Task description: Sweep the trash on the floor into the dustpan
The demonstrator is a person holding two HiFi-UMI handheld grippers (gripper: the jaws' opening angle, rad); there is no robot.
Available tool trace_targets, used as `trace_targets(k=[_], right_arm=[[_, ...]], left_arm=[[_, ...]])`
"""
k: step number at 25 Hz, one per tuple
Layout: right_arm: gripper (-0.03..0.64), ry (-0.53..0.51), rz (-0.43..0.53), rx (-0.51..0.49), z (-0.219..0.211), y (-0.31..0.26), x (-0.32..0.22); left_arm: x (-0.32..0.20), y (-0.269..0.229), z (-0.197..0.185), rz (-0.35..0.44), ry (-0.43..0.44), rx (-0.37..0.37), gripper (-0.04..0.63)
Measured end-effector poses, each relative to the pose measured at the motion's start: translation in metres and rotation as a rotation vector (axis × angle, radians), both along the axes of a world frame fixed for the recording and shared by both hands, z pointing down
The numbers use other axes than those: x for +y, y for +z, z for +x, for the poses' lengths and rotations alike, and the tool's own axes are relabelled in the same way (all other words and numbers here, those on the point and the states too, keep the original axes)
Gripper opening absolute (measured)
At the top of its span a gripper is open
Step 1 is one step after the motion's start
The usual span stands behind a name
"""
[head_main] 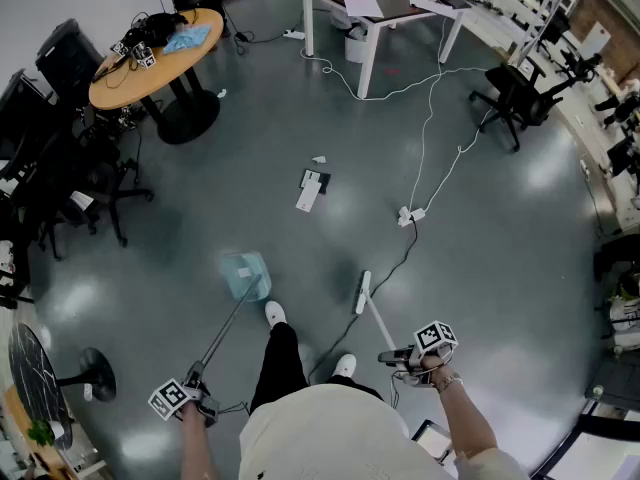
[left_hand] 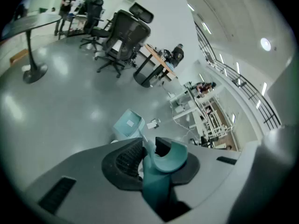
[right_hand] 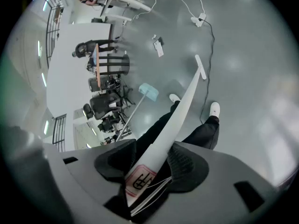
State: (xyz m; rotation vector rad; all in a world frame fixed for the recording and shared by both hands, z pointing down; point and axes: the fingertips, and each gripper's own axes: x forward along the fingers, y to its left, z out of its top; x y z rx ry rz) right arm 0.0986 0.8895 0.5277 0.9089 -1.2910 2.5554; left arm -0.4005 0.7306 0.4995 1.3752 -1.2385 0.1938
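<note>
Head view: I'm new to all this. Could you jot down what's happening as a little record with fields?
left tongs: shut on the teal handle of the dustpan
right tongs: shut on the white handle of the broom
dustpan position: low, just ahead of the person's left shoe
broom position: head down by the floor, right of the dustpan
trash: paper scraps on the floor farther ahead, apart from both tools
progress: trash not yet in the dustpan
</note>
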Motion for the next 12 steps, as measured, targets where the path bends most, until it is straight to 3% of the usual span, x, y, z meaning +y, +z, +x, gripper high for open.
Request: trace_targets(k=[7,12], right_arm=[[0.216,0.244,0.038,0.008,-0.018,-0.024,-0.159],[0.218,0.413,0.102,0.013,-0.012,-0.042,-0.263]], left_arm=[[-0.206,0.037,-0.025,-0.02,0.459,-0.113,0.092],[-0.328,0.051,0.001,-0.013,0.929,-0.199,0.092]])
